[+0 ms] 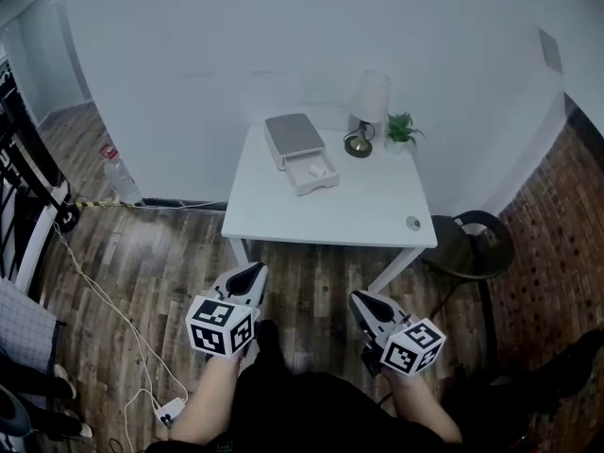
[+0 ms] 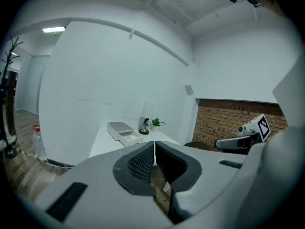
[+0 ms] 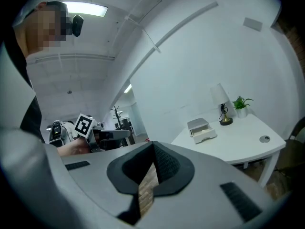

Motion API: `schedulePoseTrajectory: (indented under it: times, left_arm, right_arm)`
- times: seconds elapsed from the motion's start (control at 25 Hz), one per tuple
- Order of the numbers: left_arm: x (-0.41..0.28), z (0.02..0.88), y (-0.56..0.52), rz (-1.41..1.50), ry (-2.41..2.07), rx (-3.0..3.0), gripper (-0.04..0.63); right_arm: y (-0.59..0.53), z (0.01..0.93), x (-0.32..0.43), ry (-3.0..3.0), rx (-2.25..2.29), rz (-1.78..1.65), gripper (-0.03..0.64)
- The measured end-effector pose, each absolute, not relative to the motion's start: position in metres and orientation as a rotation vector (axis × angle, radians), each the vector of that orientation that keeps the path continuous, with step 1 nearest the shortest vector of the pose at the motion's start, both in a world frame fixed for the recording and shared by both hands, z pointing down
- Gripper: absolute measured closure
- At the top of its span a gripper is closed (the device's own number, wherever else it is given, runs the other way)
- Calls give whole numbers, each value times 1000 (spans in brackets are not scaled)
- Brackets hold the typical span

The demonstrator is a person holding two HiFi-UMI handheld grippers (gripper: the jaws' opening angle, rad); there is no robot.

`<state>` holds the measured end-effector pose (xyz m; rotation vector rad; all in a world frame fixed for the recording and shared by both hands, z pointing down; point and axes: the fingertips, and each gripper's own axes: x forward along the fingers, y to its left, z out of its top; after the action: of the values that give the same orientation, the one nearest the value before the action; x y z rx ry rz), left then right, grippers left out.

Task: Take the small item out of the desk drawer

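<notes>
left gripper [image 1: 252,271]: held near, left of the body, pointing far and slightly right, jaws closed tip to tip, nothing between | right gripper [image 1: 360,299]: held near, right of the body, pointing far and slightly left, jaws pressed together, empty | forearms [image 1: 203,406]: both reaching farward, well apart

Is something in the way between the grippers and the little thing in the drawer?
Nothing visible. The drawer is open, the small item lies uncovered in it, and the lamp and plant stand farther back, to the right.
</notes>
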<state>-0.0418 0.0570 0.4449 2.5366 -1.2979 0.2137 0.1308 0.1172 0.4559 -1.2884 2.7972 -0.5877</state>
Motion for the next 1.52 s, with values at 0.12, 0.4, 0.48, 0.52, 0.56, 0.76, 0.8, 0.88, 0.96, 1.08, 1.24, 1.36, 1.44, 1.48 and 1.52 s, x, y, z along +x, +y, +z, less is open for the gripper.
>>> schedulePoseTrajectory:
  times: [0.12,0.4,0.48,0.52,0.56,0.76,0.8,0.88,0.96,1.08,1.24,1.36,1.44,1.48,1.52]
  left_arm:
    - [-50,445,7,199,-1286,2544,580]
    - [-77,447,-117,246,-1239,2552,580]
    - [-83,445,-149,263,-1226,2572,580]
    - [-87,445,-164,270,-1217,2578,580]
    - [-91,446,-178,277,-1205,2581,580]
    - [-103,452,-227,309,-1135,2603,580]
    - [-105,453,-234,317,-1121,2611,580]
    - [-106,453,-244,328,-1095,2623,580]
    - [-106,454,-251,325,-1078,2631,580]
    - [-107,459,-258,326,-1076,2632,580]
    - [-108,466,-268,310,-1077,2590,580]
    - [-105,467,-271,317,-1093,2588,580]
    - [-106,468,-276,316,-1126,2573,580]
    - [-108,469,-279,313,-1145,2560,580]
    - [-108,470,-283,311,-1161,2546,580]
  right_arm:
    - [63,459,118,2807,-1288,-604,614]
    - [-63,451,90,2806,-1333,-611,614]
    - [-96,453,87,2798,-1374,-622,614]
    - [-110,454,84,2794,-1390,-627,614]
    - [-123,455,81,2790,-1404,-632,614]
    - [-172,453,58,2772,-1436,-621,614]
    - [-178,452,54,2765,-1441,-616,614]
    - [-187,453,49,2751,-1453,-621,614]
    - [-191,459,48,2743,-1471,-643,614]
    - [-197,469,52,2728,-1504,-668,614]
    - [-210,469,55,2726,-1514,-659,614]
    - [-224,470,61,2760,-1497,-639,614]
    - [-237,470,64,2781,-1481,-630,614]
    - [-244,468,65,2789,-1470,-622,614]
    - [-252,465,65,2794,-1456,-610,614]
